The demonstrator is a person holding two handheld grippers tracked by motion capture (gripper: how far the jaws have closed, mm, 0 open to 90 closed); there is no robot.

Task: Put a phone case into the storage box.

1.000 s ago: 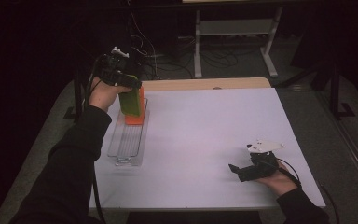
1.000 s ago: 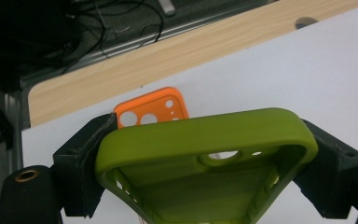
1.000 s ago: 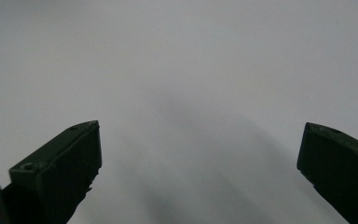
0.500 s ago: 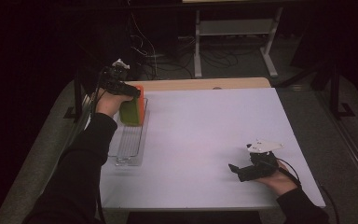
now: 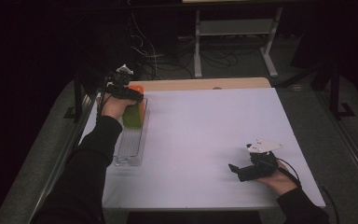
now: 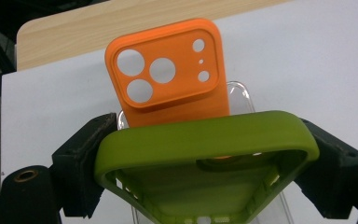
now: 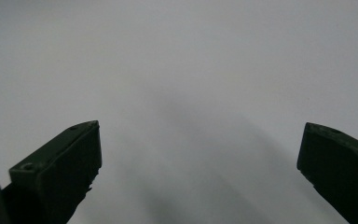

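Gripping of a green phone case by the left gripper, jaws clamped on its sides.
An orange phone case is seen just behind, over a clear tray; the right gripper is held apart above the white table.

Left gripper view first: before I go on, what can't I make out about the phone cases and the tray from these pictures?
- Green silicone phone case: its near end is cut off by the bottom edge of the left gripper view.
- Orange silicone phone case: its lower part is hidden behind the green case.
- Clear plastic tray: too small in the high view to count its slots; the left hand-held gripper and hand cover its far end.
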